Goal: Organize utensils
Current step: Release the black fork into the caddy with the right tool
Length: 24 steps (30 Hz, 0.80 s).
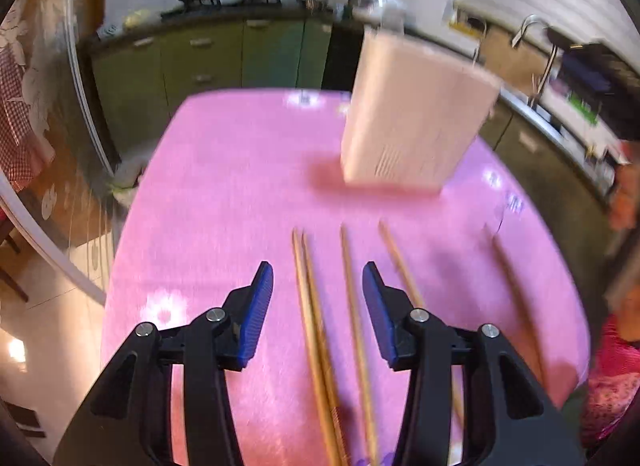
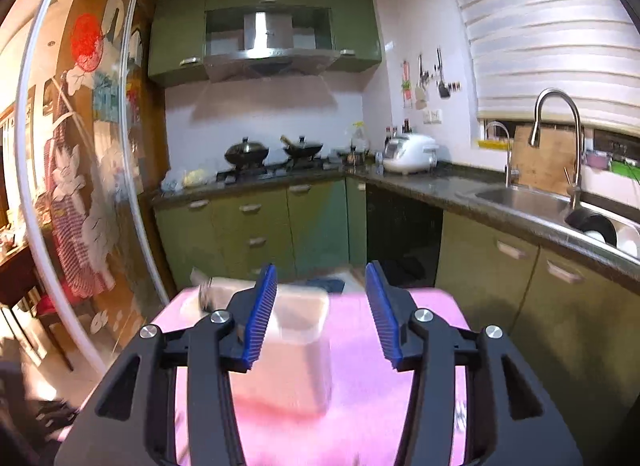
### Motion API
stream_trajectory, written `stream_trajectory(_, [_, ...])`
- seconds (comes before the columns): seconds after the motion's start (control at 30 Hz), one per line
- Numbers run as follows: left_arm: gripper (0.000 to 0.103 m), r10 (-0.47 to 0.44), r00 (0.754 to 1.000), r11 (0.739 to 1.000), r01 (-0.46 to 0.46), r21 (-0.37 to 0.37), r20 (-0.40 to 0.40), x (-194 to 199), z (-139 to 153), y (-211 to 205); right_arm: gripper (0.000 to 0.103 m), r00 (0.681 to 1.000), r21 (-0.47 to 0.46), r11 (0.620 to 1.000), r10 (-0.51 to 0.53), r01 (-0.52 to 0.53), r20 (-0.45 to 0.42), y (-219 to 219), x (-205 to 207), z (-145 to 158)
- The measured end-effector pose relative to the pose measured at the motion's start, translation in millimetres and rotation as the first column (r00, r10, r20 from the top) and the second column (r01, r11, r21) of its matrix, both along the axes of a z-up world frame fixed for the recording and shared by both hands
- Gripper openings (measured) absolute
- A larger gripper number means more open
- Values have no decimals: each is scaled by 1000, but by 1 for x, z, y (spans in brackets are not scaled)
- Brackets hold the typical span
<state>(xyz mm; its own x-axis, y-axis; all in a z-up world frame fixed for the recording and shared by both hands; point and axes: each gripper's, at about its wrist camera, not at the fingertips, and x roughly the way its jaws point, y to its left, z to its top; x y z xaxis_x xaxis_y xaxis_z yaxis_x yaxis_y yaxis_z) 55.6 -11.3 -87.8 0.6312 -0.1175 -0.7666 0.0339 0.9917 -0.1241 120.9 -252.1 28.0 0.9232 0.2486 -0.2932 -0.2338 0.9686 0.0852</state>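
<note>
Several wooden chopsticks (image 1: 348,290) lie side by side on the pink table (image 1: 224,193), pointing away from me. A tall pale pink utensil holder (image 1: 412,117) stands at the table's far right. My left gripper (image 1: 318,278) is open and empty, hovering above the near ends of the chopsticks, with a pair (image 1: 308,290) between its fingers. My right gripper (image 2: 320,278) is open and empty, raised above the utensil holder (image 2: 292,350), which shows blurred just below its left finger. Something metallic sticks out of the holder's top left.
Green kitchen cabinets (image 2: 256,225) and a stove with two black woks (image 2: 246,153) stand beyond the table. A sink with a tall faucet (image 2: 560,137) is on the right counter. A glass partition (image 2: 80,185) stands on the left. A person in pink (image 1: 616,366) is at the table's right.
</note>
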Motion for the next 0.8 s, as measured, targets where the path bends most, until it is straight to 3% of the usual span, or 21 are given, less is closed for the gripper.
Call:
stream_trajectory(0.1, [44,-16,999,1000,17,25,-35,-5,-14,-4,47,999,1,1000,5,-4,-35,-13,-29,-14])
stream_trajectory(0.23, [31,2,999,998,1,58,-48,-2,-19,-3,48,995,33,999,5,-2,-99,-31,-62,-41])
stream_trajectory(0.4, [25,18,996,997,-12,75,-82,1,-27,-3,49,984,86,996,19,-4,-175,-45,-81,-66])
stream_trajectory(0.8, [17,17,992,996,-6,92,-127,4,-35,-1,52,957,98,995,14,15,-289,-50,-77,-93])
